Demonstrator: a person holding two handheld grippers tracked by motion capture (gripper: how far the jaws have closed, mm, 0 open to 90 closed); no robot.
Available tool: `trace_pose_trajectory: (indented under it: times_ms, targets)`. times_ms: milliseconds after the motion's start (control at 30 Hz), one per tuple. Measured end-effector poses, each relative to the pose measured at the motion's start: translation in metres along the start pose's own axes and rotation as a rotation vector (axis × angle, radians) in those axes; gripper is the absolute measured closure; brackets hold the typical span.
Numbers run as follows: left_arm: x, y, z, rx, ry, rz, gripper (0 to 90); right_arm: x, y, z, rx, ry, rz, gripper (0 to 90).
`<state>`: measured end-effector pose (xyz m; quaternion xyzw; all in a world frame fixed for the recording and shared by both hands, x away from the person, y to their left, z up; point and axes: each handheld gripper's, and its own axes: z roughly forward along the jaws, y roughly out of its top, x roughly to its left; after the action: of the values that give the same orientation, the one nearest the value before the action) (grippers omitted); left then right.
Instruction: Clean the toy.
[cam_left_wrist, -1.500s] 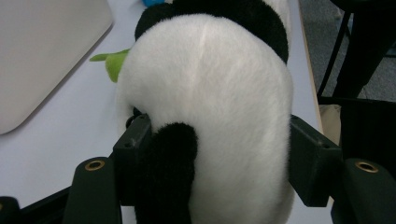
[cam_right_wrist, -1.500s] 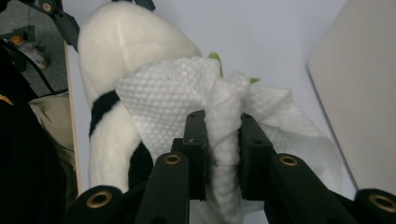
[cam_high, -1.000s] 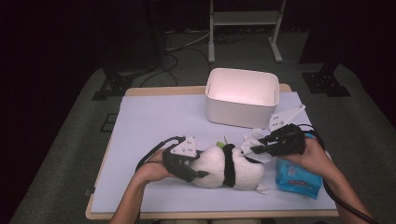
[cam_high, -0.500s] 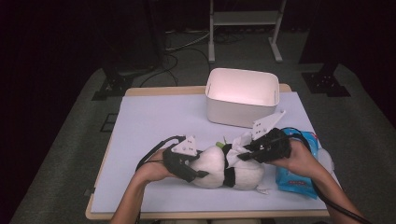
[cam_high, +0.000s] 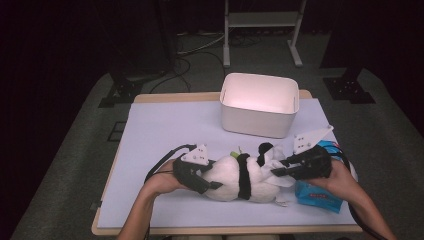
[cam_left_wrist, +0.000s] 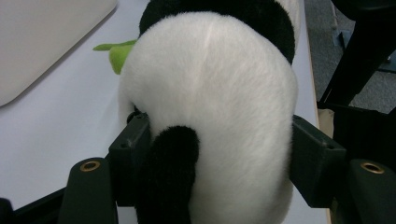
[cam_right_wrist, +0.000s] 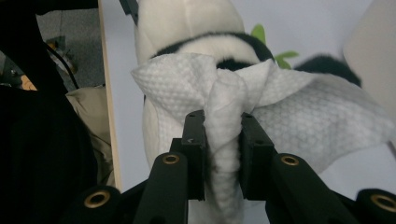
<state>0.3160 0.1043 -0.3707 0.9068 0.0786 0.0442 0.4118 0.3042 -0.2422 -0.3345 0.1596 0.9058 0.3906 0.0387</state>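
On the bench (cam_high: 165, 130) we see a toy panda (cam_high: 245, 177) lying lengthwise near the front edge, with a bin (cam_high: 260, 105) standing behind it toward the far edge and a pack of wipes (cam_high: 320, 192) just beside the panda's right end. Our left gripper (cam_high: 210, 175) sits at the panda's left end with one jaw on each side of its body, while our right gripper (cam_high: 280, 167) comes in from the right, above the pack, and has a wipe (cam_right_wrist: 261, 98) between its jaws that drapes over the panda's right end.
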Motion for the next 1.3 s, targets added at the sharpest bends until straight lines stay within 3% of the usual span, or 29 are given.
trace_pose_trajectory:
  times_ms: [167,267,433,533,733,933,1100,1300]
  targets:
    - [0.0,0.0,0.0,0.003,-0.001,-0.001,31.6,-0.005,-0.02,-0.002,-0.008,-0.006,0.053,74.3]
    - [0.0,0.001,0.0,0.005,0.0,-0.001,31.7,-0.006,-0.023,-0.003,-0.013,-0.006,0.061,74.3]
    - [0.001,0.002,-0.001,0.01,0.0,-0.013,31.9,-0.004,-0.008,-0.002,-0.007,-0.009,0.027,74.3]
    - [0.0,0.003,-0.001,0.019,0.006,-0.018,31.8,0.0,0.008,0.003,0.031,-0.023,-0.024,74.2]
    - [-0.002,0.005,-0.001,0.009,0.008,-0.019,31.9,0.004,0.039,0.013,0.061,-0.002,-0.084,74.2]
    - [-0.004,0.006,-0.002,0.011,0.007,-0.014,31.8,0.007,0.058,0.028,0.083,0.024,-0.111,74.2]
    - [-0.001,0.003,-0.001,0.003,0.004,-0.023,31.2,0.003,0.059,0.031,0.096,0.032,-0.111,74.4]
    - [-0.002,0.006,-0.001,-0.009,0.006,-0.009,31.1,0.0,0.043,0.02,0.082,0.02,-0.08,74.4]
